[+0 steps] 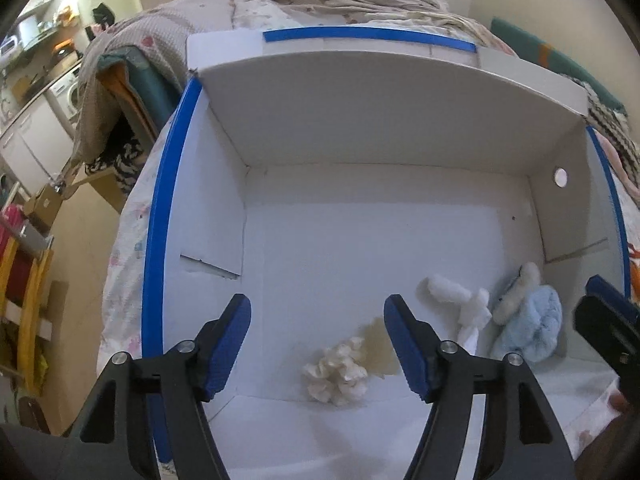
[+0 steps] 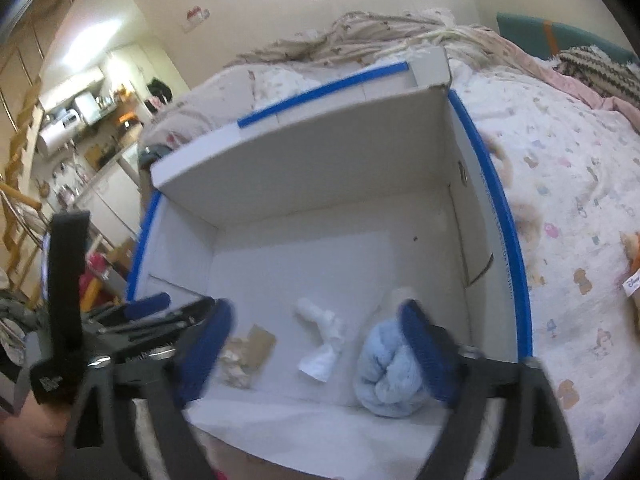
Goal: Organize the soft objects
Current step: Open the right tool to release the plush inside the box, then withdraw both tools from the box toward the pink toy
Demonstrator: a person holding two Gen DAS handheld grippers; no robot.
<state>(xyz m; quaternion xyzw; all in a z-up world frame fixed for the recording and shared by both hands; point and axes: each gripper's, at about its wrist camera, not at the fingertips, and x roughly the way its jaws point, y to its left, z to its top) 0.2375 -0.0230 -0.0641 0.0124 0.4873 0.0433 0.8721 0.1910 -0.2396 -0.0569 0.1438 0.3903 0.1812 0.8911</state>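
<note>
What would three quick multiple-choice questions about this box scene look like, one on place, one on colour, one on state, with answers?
1. Where do the soft items lie?
A. inside the white box
B. on the bedspread
C. on a shelf

2. What colour is the fluffy rolled towel?
A. red
B. light blue
C. black

3. How are the left gripper's jaws?
A. clamped on the towel
B. open, holding nothing
C. shut on paper

Answers: A, they rest on the box floor; B, the towel is pale blue; B, the left gripper stands open above the cream scrunchie.
</note>
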